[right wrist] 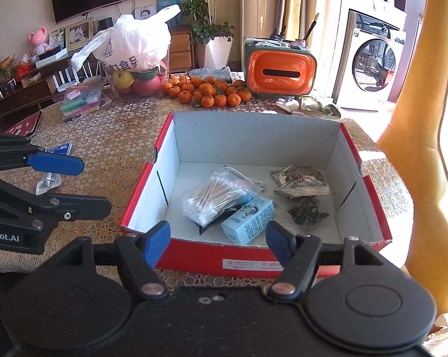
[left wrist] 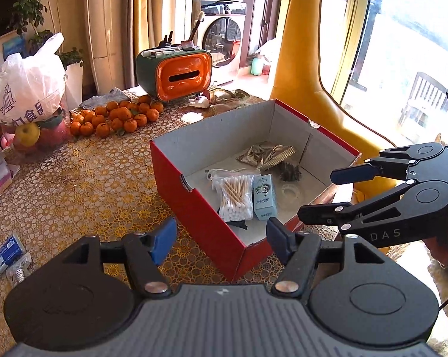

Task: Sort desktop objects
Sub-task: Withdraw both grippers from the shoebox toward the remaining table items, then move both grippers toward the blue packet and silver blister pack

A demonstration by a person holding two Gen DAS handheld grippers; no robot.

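Observation:
A red cardboard box [left wrist: 194, 208] [right wrist: 372, 208] with a white inside stands open on the patterned table. In it lie a bag of cotton swabs [left wrist: 234, 195] [right wrist: 215, 197], a light blue carton [left wrist: 264, 197] [right wrist: 249, 220], a silver foil packet [right wrist: 301, 181] and a dark crumpled piece [right wrist: 307, 212]. My left gripper [left wrist: 222, 235] [right wrist: 96, 184] hovers at the box's near left corner, open and empty. At the box's near rim my right gripper [right wrist: 218, 238] [left wrist: 316, 195] is also open, with nothing between its pads. A blue-and-white packet [left wrist: 8, 251] [right wrist: 58, 148] and a small clear packet [right wrist: 46, 180] lie on the table left of the box.
Behind the box are a heap of tangerines [right wrist: 207, 90], an orange tissue holder [right wrist: 279, 73] and a white plastic bag over a fruit bowl [right wrist: 134, 50]. A stack of coloured boxes [right wrist: 81, 101] sits far left. A yellow chair back [right wrist: 417, 119] rises on the right.

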